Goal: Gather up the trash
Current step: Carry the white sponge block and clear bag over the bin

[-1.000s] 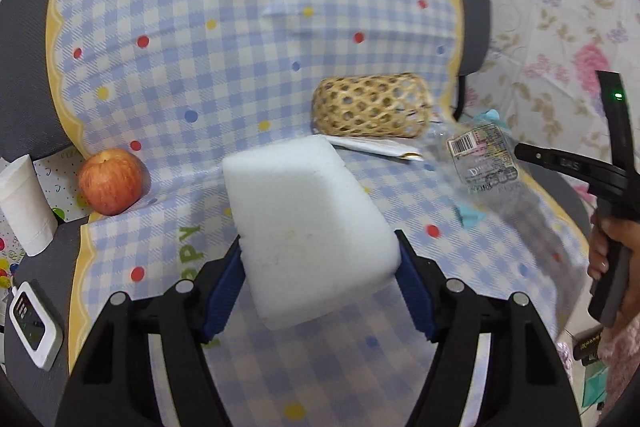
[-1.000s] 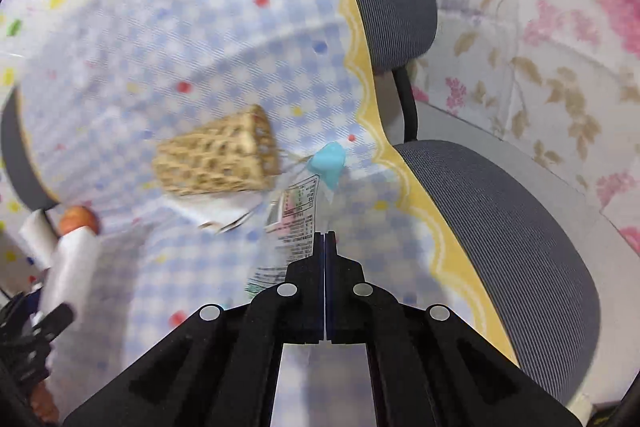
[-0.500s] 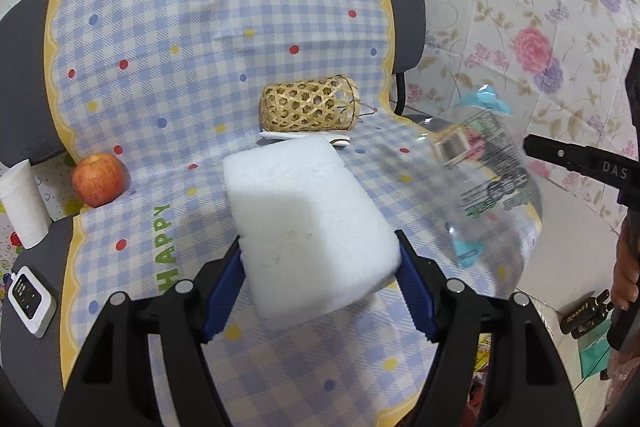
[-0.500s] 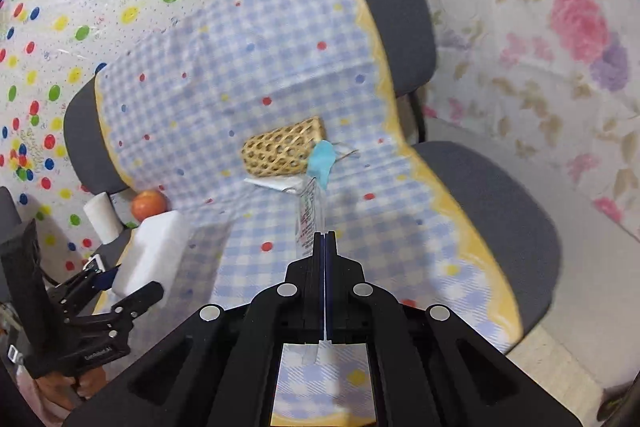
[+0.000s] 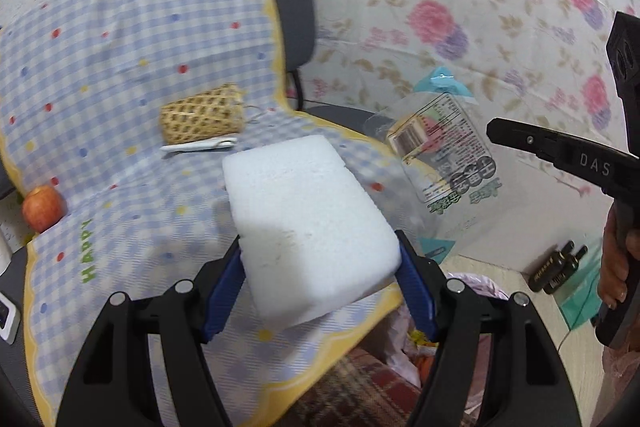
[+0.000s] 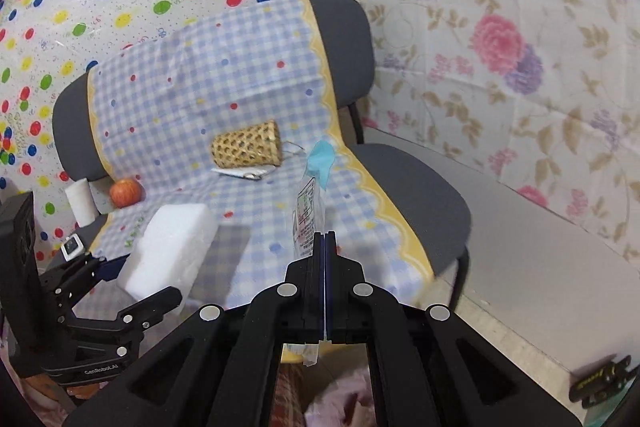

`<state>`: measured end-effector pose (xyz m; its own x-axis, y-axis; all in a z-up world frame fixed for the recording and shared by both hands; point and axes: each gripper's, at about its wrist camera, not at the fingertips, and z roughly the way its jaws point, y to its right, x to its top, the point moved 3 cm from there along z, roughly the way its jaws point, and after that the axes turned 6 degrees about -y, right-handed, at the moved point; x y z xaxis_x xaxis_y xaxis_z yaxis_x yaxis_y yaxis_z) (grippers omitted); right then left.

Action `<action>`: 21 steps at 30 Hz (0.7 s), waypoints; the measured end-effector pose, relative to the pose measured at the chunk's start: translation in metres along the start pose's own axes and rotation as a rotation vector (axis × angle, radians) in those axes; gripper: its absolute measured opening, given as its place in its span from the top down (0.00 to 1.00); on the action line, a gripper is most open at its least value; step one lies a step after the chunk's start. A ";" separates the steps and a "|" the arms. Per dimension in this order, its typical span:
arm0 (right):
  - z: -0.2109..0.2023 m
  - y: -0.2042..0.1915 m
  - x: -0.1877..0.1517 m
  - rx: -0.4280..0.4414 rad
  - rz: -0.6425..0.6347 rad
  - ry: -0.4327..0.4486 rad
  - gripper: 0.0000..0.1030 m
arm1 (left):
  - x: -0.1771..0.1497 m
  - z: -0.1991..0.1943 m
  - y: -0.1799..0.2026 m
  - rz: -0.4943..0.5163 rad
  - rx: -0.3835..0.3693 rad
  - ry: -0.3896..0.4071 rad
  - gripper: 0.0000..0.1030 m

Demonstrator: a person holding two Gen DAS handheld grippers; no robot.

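I am holding the white foam block (image 5: pixel 308 223) clamped in my left gripper (image 5: pixel 320 279) and the clear printed plastic wrapper (image 6: pixel 308 215) pinched in my right gripper (image 6: pixel 324 247), both above the seat edge, seemingly for binning.

A white foam block (image 5: pixel 308 223), thick, rectangular, with rounded corners and faint marks on its near face, is held off the checkered cloth (image 5: pixel 120 67) between 2 blue pads, its long axis tilted up and away over the cloth's front edge. A clear plastic wrapper (image 5: pixel 444 151), printed with a barcode, a label and green characters and tipped with a light-blue end, is pinched at 1 edge and held in the air beyond the cloth's right edge. In the right wrist view it stands edge-on, nearly upright (image 6: pixel 310 211).
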<state>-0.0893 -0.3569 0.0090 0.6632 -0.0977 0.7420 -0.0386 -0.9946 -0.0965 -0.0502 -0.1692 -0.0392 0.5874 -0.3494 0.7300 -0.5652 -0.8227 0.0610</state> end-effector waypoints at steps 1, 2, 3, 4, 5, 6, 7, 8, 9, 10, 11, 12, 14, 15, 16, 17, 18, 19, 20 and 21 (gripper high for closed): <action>-0.004 0.004 -0.006 -0.014 0.004 -0.003 1.00 | -0.001 0.001 0.008 0.012 -0.014 -0.004 0.33; -0.009 0.009 -0.015 -0.032 0.010 -0.008 1.00 | -0.002 0.002 0.016 0.022 -0.026 -0.008 0.33; -0.012 0.012 -0.020 -0.043 0.014 -0.011 1.00 | -0.004 0.004 0.026 0.035 -0.041 -0.011 0.33; -0.015 0.017 -0.027 -0.060 0.020 -0.015 1.00 | -0.005 0.005 0.035 0.049 -0.055 -0.013 0.33; -0.018 0.022 -0.034 -0.079 0.025 -0.021 1.00 | -0.007 0.006 0.044 0.064 -0.066 -0.015 0.33; -0.020 0.026 -0.040 -0.096 0.028 -0.024 1.00 | -0.009 0.007 0.051 0.077 -0.072 -0.017 0.33; -0.022 0.031 -0.048 -0.121 0.031 -0.031 1.00 | -0.012 0.007 0.060 0.092 -0.081 -0.019 0.32; -0.023 0.035 -0.055 -0.143 0.032 -0.040 1.00 | -0.014 0.008 0.068 0.108 -0.091 -0.021 0.32; -0.024 0.039 -0.061 -0.161 0.034 -0.049 1.00 | -0.018 0.009 0.077 0.129 -0.107 -0.026 0.32; -0.024 0.043 -0.069 -0.180 0.040 -0.060 1.00 | -0.020 0.011 0.087 0.151 -0.125 -0.032 0.32; -0.025 0.048 -0.075 -0.194 0.047 -0.071 1.00 | -0.023 0.012 0.094 0.168 -0.138 -0.035 0.32; -0.026 0.052 -0.082 -0.209 0.054 -0.082 1.00 | -0.026 0.016 0.104 0.192 -0.149 -0.042 0.32; -0.028 0.062 -0.094 -0.230 0.073 -0.105 0.99 | -0.031 0.023 0.118 0.217 -0.177 -0.064 0.32; -0.029 0.067 -0.101 -0.239 0.090 -0.114 0.99 | -0.034 0.026 0.124 0.224 -0.190 -0.074 0.32; -0.030 0.072 -0.107 -0.251 0.100 -0.126 0.99 | -0.036 0.028 0.128 0.229 -0.197 -0.080 0.32; -0.031 0.076 -0.113 -0.261 0.107 -0.135 0.99 | -0.039 0.032 0.134 0.237 -0.212 -0.087 0.32; -0.032 0.081 -0.119 -0.272 0.115 -0.145 0.99 | -0.042 0.034 0.139 0.242 -0.221 -0.091 0.32; -0.031 0.082 -0.122 -0.277 0.118 -0.152 0.99 | -0.044 0.036 0.143 0.249 -0.229 -0.094 0.32; -0.031 0.086 -0.127 -0.285 0.124 -0.162 0.99 | -0.045 0.038 0.147 0.257 -0.238 -0.094 0.32; -0.030 0.088 -0.132 -0.290 0.128 -0.171 0.99 | -0.047 0.039 0.150 0.266 -0.245 -0.096 0.31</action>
<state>-0.2022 -0.4329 -0.0774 0.7535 -0.2394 0.6123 -0.3241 -0.9456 0.0292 -0.1400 -0.2940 -0.0913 0.4465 -0.5864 0.6759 -0.8204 -0.5698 0.0475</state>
